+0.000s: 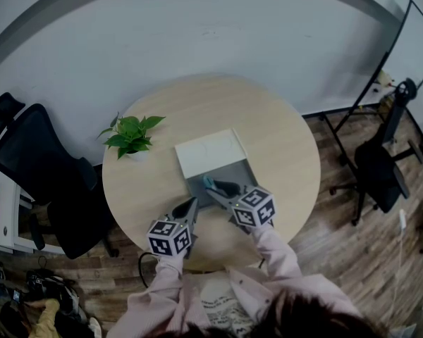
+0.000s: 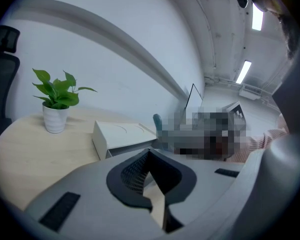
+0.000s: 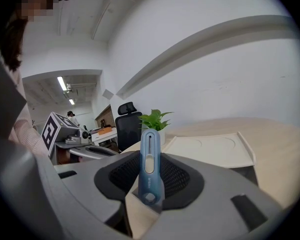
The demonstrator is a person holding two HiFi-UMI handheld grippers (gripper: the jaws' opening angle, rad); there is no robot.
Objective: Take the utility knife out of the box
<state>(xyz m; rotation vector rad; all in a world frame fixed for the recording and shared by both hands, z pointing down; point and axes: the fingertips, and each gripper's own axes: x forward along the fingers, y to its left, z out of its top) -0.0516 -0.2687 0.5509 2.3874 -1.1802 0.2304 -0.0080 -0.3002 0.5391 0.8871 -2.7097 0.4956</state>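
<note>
On the round wooden table (image 1: pixel 282 139) stands the box (image 1: pixel 225 174), a grey body with its white lid (image 1: pixel 210 151) folded open behind it. My right gripper (image 1: pixel 223 189) is shut on the blue utility knife (image 1: pixel 209 183) and holds it just above the box's front edge. In the right gripper view the knife (image 3: pixel 150 169) stands upright between the dark pads, in front of the lid (image 3: pixel 210 146). My left gripper (image 1: pixel 192 205) hangs over the table left of the box, jaws together, with nothing in them. The left gripper view has the lid (image 2: pixel 122 134) and the knife's tip (image 2: pixel 157 121).
A small potted plant (image 1: pixel 132 136) stands on the table left of the box. One black office chair (image 1: pixel 46 167) is at the table's left, and another (image 1: pixel 381 167) stands to the right beside a whiteboard stand (image 1: pixel 402 48). The floor is wood planks.
</note>
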